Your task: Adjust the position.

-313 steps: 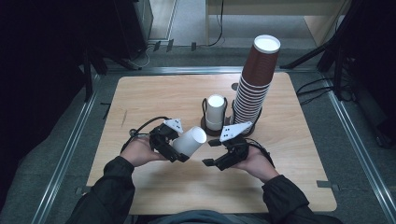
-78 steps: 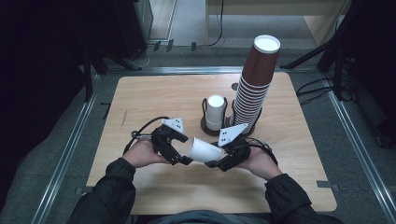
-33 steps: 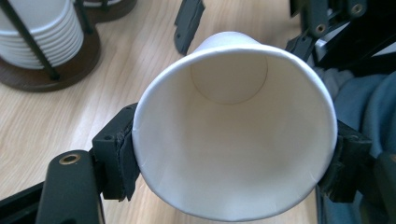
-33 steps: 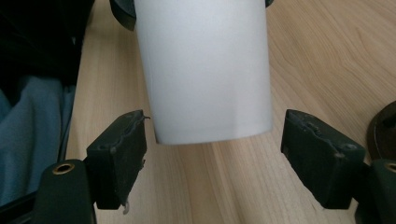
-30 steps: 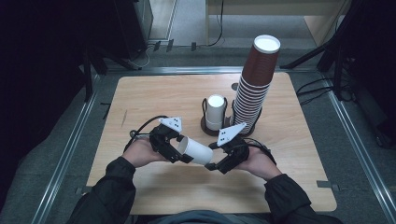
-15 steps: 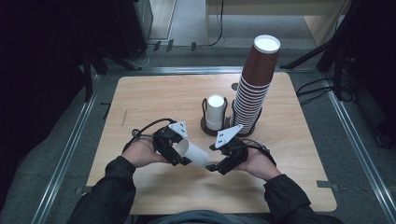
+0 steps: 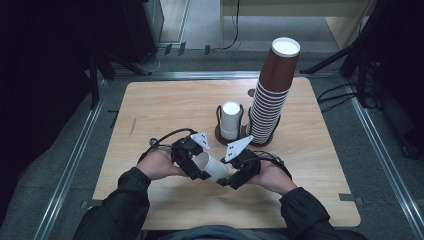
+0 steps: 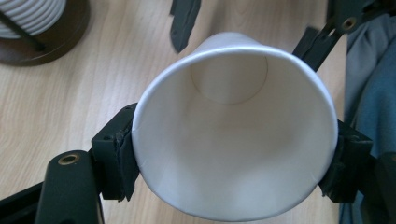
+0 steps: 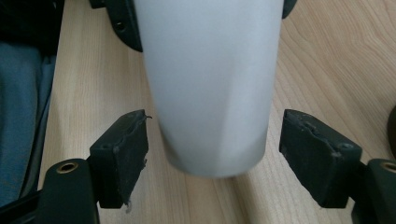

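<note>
Above the table (image 7: 150, 105), the left gripper (image 7: 192, 162) is pinching the white paper cup (image 7: 212, 167) at its rim, holding it sideways. The right gripper (image 7: 235, 175) is keeping its fingers (image 9: 119, 158) spread around the cup's base, not touching.

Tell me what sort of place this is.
Probably a lab recording station, not a café: a bare wooden table in a metal frame, cables on the floor, and a tall stack of brown cups.
</note>
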{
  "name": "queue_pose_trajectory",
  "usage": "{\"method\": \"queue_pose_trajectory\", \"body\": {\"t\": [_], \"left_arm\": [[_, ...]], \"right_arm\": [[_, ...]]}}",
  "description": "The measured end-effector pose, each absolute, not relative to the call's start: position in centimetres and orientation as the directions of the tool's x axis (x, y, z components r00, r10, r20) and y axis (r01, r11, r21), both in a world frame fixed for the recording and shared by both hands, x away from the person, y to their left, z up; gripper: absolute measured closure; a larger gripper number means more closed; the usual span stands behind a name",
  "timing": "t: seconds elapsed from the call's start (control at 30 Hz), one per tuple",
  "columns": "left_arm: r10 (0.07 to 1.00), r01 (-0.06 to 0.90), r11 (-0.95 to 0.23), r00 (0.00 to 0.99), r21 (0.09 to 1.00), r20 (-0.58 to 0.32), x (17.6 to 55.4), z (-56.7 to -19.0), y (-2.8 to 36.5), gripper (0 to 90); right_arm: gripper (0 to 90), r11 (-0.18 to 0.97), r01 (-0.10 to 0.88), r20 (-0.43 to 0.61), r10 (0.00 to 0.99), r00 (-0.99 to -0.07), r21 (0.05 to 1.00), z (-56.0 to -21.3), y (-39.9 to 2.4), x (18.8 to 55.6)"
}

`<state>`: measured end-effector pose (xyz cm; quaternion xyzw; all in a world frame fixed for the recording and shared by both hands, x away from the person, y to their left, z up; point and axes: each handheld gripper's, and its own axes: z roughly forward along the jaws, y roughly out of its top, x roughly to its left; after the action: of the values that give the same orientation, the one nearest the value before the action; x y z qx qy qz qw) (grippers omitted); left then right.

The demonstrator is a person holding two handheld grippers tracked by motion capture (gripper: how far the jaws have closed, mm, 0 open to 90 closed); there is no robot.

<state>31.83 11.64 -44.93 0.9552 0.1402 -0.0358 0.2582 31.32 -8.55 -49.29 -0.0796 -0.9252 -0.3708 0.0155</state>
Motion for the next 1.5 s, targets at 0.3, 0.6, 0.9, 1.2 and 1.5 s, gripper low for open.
{"method": "queue_pose_trajectory", "body": {"t": [0.3, 0.6, 0.9, 1.2, 1.5], "left_arm": [[0.216, 0.252, -0.836, 0.968, 0.488, -0.129, 31.3, -44.9, 10.7, 22.3], [0.209, 0.238, -0.842, 0.971, 0.485, -0.114, 31.1, -44.9, 10.6, 18.1], [0.233, 0.253, -0.814, 0.967, 0.522, -0.106, 31.2, -44.8, 11.2, 6.5], [0.271, 0.289, -0.766, 0.955, 0.574, -0.120, 31.5, -44.6, 12.7, 2.4], [0.293, 0.316, -0.715, 0.945, 0.624, -0.143, 31.6, -44.7, 13.4, 1.0]], "right_arm": [[28.5, 0.724, 0.130, 0.086, 0.098, -0.991, 0.678, -49.5, -7.7, 30.8], [32.8, 0.724, 0.106, 0.075, 0.075, -0.994, 0.681, -49.5, -7.7, 30.7], [32.8, 0.716, 0.115, 0.072, 0.091, -0.993, 0.688, -49.2, -8.3, 30.9], [32.7, 0.704, 0.126, 0.070, 0.108, -0.992, 0.699, -49.0, -9.0, 31.2], [32.6, 0.690, 0.132, 0.070, 0.118, -0.991, 0.712, -48.7, -9.5, 31.5]]}}
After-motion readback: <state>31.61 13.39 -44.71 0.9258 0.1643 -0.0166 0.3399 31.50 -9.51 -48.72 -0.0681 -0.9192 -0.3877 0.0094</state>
